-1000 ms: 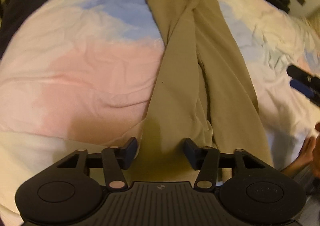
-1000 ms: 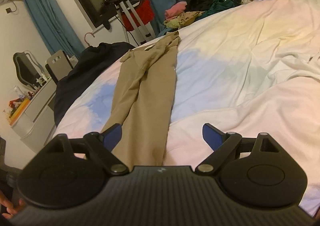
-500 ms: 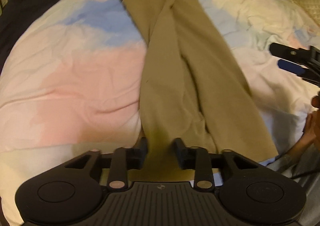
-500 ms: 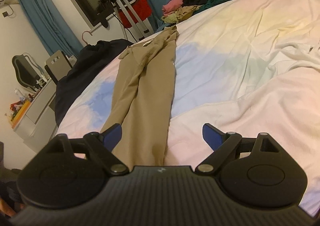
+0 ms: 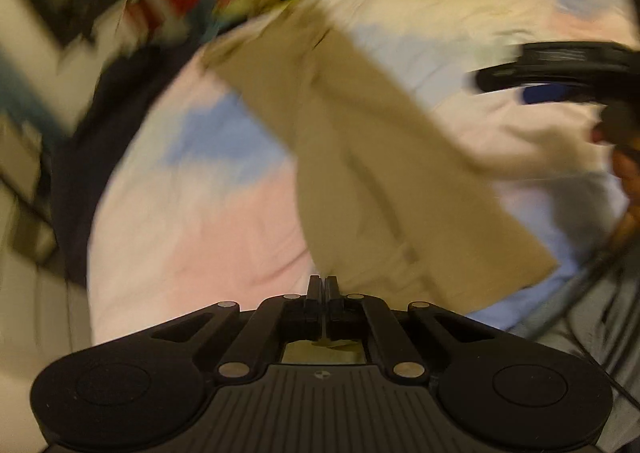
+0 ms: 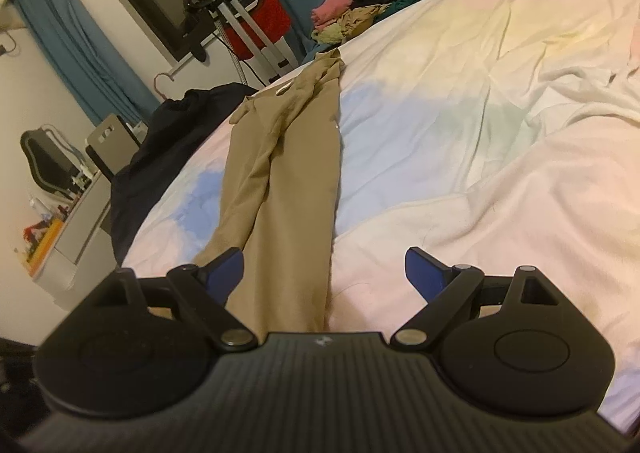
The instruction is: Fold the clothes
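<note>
Now the left gripper (image 5: pixel 322 285) is pressed shut on the trousers' (image 5: pixel 384 173) near hem, where half a second ago its jaws were only closing; the cloth rises from the bed (image 5: pixel 200 221). Ahead, open sheet lies either side. The right gripper (image 6: pixel 324 265) hangs spread over the other leg's edge, touching nothing. The left view is badly blurred; the pinch itself is hidden.
</note>
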Action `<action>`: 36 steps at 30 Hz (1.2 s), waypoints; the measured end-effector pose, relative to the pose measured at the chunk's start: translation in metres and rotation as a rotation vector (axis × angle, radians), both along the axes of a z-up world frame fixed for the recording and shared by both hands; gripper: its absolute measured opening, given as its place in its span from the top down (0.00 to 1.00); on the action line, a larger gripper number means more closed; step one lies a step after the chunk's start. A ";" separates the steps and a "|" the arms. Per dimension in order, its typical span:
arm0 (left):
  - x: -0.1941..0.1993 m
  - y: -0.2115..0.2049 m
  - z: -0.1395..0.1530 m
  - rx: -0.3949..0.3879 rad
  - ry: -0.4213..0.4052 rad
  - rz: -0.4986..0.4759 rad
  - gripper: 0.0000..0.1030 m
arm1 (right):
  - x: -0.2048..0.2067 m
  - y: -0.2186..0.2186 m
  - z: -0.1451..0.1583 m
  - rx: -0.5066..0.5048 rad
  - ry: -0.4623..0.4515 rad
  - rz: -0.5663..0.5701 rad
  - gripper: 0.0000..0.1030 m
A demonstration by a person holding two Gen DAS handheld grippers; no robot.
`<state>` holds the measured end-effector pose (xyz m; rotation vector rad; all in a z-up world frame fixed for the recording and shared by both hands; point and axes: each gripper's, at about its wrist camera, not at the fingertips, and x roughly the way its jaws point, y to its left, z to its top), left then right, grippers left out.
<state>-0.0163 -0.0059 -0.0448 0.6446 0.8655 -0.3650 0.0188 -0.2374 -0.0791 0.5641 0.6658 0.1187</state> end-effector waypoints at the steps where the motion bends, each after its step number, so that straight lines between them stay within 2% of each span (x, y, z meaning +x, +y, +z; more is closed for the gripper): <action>1: -0.011 -0.013 -0.001 0.013 0.000 -0.063 0.99 | 0.000 -0.001 0.000 0.005 0.001 -0.003 0.14; 3: -0.031 -0.037 -0.008 0.014 0.054 -0.179 0.97 | -0.002 -0.003 0.000 0.007 0.006 -0.009 0.14; 5: -0.044 -0.054 -0.018 -0.013 0.157 -0.275 0.91 | -0.003 -0.005 -0.001 0.015 0.017 -0.010 0.14; 7: -0.044 -0.057 -0.023 -0.078 0.205 -0.278 0.78 | -0.005 -0.007 -0.002 0.035 0.034 -0.005 0.14; 8: -0.041 -0.054 -0.021 -0.121 0.202 -0.244 0.70 | -0.008 -0.009 -0.005 0.068 0.050 0.007 0.14; 9: -0.036 -0.048 -0.019 -0.174 0.198 -0.203 0.57 | -0.010 -0.010 -0.008 0.101 0.066 0.019 0.14; 11: -0.017 -0.023 -0.012 -0.352 0.209 -0.094 0.51 | -0.015 -0.013 -0.013 0.166 0.098 0.043 0.14; 13: 0.007 0.008 -0.012 -0.522 0.224 0.078 0.38 | -0.020 -0.016 -0.019 0.231 0.130 0.067 0.13; 14: 0.020 0.026 -0.016 -0.600 0.230 0.181 0.36 | -0.022 -0.016 -0.023 0.263 0.150 0.084 0.17; 15: 0.032 0.044 -0.024 -0.664 0.239 0.281 0.35 | -0.023 -0.013 -0.027 0.287 0.176 0.109 0.32; 16: 0.043 0.059 -0.035 -0.716 0.261 0.364 0.35 | -0.023 -0.009 -0.032 0.299 0.204 0.134 0.35; 17: 0.053 0.073 -0.047 -0.764 0.289 0.441 0.35 | -0.023 -0.003 -0.035 0.293 0.227 0.155 0.34; 21: 0.073 0.087 -0.084 -0.831 0.422 0.545 0.38 | -0.017 0.020 -0.040 0.181 0.265 0.216 0.34; 24: 0.066 0.074 -0.089 -0.830 0.433 0.454 0.31 | -0.015 0.041 -0.042 0.088 0.278 0.289 0.34; 26: 0.059 0.057 -0.089 -0.746 0.394 0.391 0.31 | -0.014 0.063 -0.042 0.001 0.279 0.385 0.34; 27: 0.055 0.049 -0.091 -0.687 0.370 0.373 0.36 | -0.014 0.073 -0.041 -0.044 0.277 0.425 0.35; 28: 0.054 0.044 -0.094 -0.628 0.350 0.370 0.48 | -0.015 0.082 -0.041 -0.096 0.271 0.445 0.35; 29: 0.050 0.040 -0.096 -0.589 0.333 0.372 0.52 | -0.017 0.090 -0.040 -0.154 0.264 0.455 0.45; 30: 0.045 0.039 -0.095 -0.580 0.317 0.375 0.61 | -0.019 0.096 -0.039 -0.201 0.256 0.459 0.57; 31: 0.043 0.039 -0.094 -0.601 0.316 0.380 0.80 | -0.020 0.098 -0.037 -0.223 0.248 0.455 0.61; 32: 0.041 0.039 -0.093 -0.634 0.324 0.387 0.88 | -0.021 0.099 -0.034 -0.230 0.238 0.454 0.73; 33: 0.039 0.044 -0.092 -0.671 0.333 0.403 0.92 | -0.023 0.098 -0.029 -0.237 0.228 0.450 0.82; 36: 0.038 0.077 -0.083 -0.800 0.353 0.464 0.95 | -0.030 0.084 -0.016 -0.232 0.198 0.409 0.85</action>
